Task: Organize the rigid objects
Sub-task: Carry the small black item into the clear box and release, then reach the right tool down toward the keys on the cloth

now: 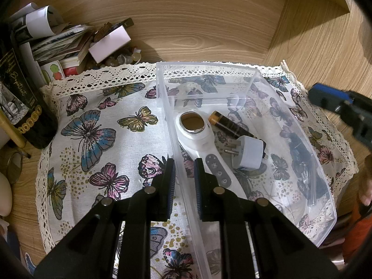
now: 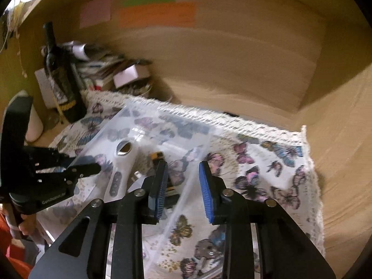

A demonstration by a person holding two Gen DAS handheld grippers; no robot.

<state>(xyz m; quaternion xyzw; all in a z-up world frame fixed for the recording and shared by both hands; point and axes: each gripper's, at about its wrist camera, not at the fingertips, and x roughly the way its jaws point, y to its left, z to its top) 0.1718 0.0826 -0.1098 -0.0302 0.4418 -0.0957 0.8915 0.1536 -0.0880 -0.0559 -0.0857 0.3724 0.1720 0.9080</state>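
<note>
Nearest my left cam, the left gripper (image 1: 184, 181) has its fingers clamped on the near-left wall of the clear plastic bin (image 1: 302, 137) — one pad outside, one inside, wall pinched between them. That bin sits on the butterfly cloth (image 1: 93, 139) spread over the desk (image 1: 209, 23). Inside the bin: a white handheld device (image 1: 200, 144) w/ a round metal head lies along the left wall, a battery (image 1: 230, 125) just right of its head, and a white plug adapter (image 1: 248, 153) touching the battery's near end. Some dark item lies by the bin's right wall — too blurred to ID. Right gripper (image 2: 183, 190) hangs over the bin's right wall, fingers parted, nothing held; the wall runs through the gap w/o either pad pressing on it. Left of the bin, off the cloth: a dark wine bottle (image 1: 21, 88) and a pile of booklets (image 1: 62, 44).
</note>
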